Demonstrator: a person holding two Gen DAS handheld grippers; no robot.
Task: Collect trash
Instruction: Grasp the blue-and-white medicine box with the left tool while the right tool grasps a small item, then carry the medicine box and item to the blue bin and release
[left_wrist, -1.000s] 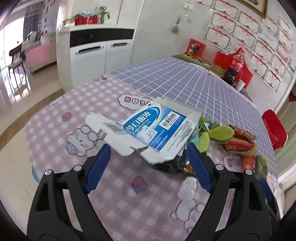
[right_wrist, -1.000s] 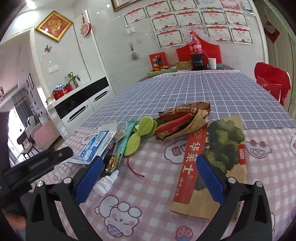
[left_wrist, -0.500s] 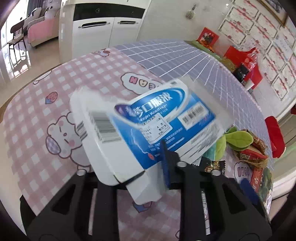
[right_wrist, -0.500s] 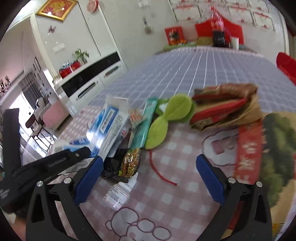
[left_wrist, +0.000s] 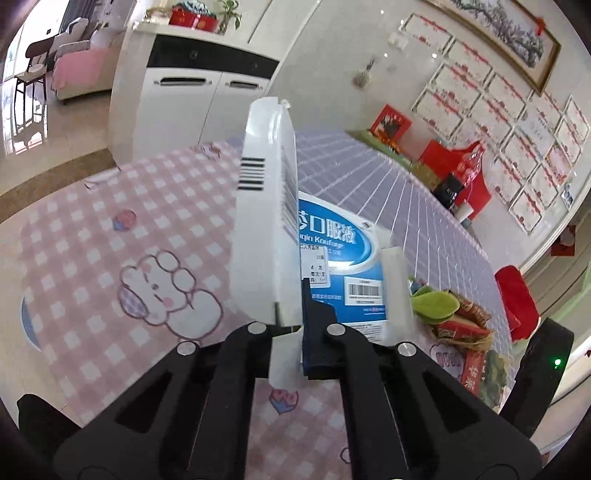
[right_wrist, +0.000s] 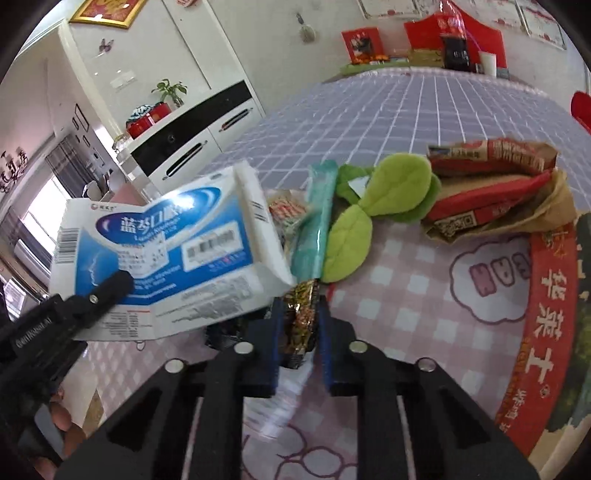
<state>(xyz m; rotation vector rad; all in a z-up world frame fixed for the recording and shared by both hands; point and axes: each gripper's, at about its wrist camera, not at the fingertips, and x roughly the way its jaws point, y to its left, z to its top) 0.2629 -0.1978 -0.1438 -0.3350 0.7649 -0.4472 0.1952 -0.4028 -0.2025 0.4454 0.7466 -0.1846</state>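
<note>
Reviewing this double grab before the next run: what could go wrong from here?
1. The left gripper pinches the flattened medicine box only at its edge; the lifted card could swing or slip out.
2. The right gripper is closing on the dark snack wrapper, whose far end lies among the pile: lifting may drag the teal wrapper.

Left gripper (left_wrist: 291, 325) jaws clamped; right gripper (right_wrist: 298, 332) jaws closing

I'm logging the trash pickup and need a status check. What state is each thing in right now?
Left gripper: shut on the box.
Box: flattened, lifted off the table.
Right gripper: closing on the wrapper.
Wrapper: crumpled, between the pads.
Green leaf toy: lying on the table.
Brown bag: crumpled, lying flat.
</note>
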